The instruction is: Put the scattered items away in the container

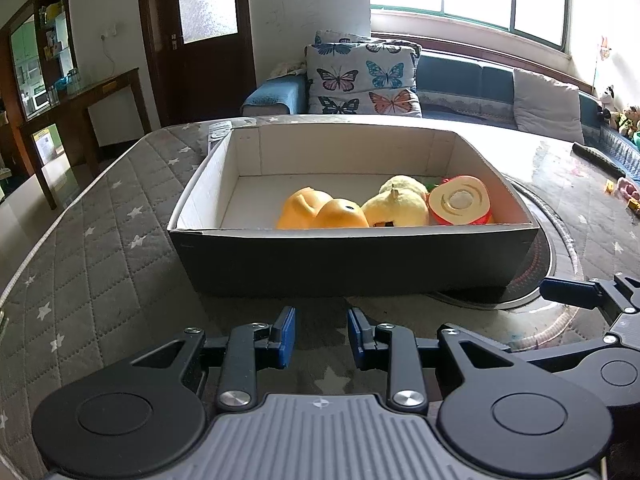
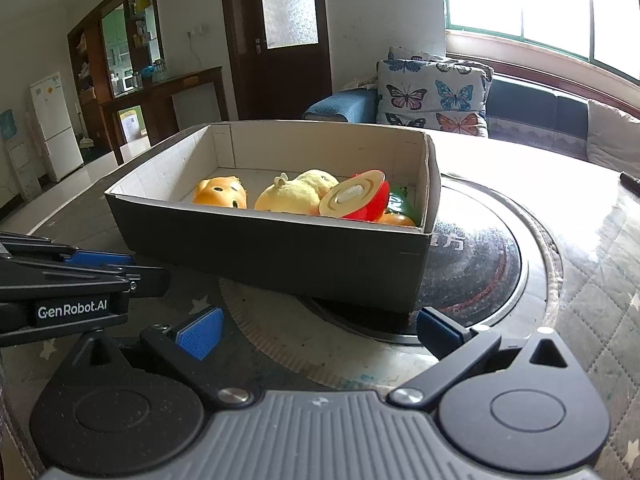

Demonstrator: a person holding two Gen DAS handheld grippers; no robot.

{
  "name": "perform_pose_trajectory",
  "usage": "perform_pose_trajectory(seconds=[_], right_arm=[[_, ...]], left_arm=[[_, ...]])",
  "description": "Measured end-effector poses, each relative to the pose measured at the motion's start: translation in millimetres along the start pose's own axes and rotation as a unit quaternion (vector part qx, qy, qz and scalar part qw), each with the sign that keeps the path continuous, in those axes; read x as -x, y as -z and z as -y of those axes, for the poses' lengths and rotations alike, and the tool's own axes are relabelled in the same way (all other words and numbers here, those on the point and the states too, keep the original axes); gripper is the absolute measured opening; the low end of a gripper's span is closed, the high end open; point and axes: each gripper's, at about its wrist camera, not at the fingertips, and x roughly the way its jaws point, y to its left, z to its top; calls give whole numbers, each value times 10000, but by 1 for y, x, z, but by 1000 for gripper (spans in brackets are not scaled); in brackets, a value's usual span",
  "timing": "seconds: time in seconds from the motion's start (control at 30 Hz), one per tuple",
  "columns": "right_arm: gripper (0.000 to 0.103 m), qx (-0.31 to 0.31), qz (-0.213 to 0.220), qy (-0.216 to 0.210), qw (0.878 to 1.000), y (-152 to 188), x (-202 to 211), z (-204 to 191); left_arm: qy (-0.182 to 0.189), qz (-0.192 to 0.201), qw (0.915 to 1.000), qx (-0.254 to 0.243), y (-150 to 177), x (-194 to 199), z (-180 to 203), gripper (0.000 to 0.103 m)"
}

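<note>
Grey quilted cloth with white stars covers the table [image 1: 100, 248], and a round dark hotplate [image 2: 480, 276] sits in its middle under one corner of the cardboard box [image 1: 352, 256]. Behind stand a sofa with a butterfly cushion [image 1: 360, 80], a dark wooden door and a bright window.

Inside the box lie one orange pig toy [image 1: 320, 212], two yellow plush toys [image 1: 400, 204] pressed together, and one red fruit half [image 1: 460, 200] with its cut face up. Only the right wrist view shows a green piece [image 2: 400, 202] and an orange piece behind the fruit half. Only the left wrist view shows a black remote [image 1: 596, 158] and small bits at the table's far right edge.

Left hand-held gripper [image 1: 321, 336] hovers before the box's near wall, jaws partly apart, holding nothing. Right hand-held gripper [image 2: 316, 330] has its jaws spread wide and empty, near the box corner.
</note>
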Motion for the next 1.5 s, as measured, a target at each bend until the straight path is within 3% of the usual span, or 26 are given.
perform_pose_trajectory(seconds=[1.5], right_arm=[[103, 57, -98, 96, 9999, -13, -12, 0]], left_arm=[[38, -5, 9998, 186, -20, -18, -9, 31]])
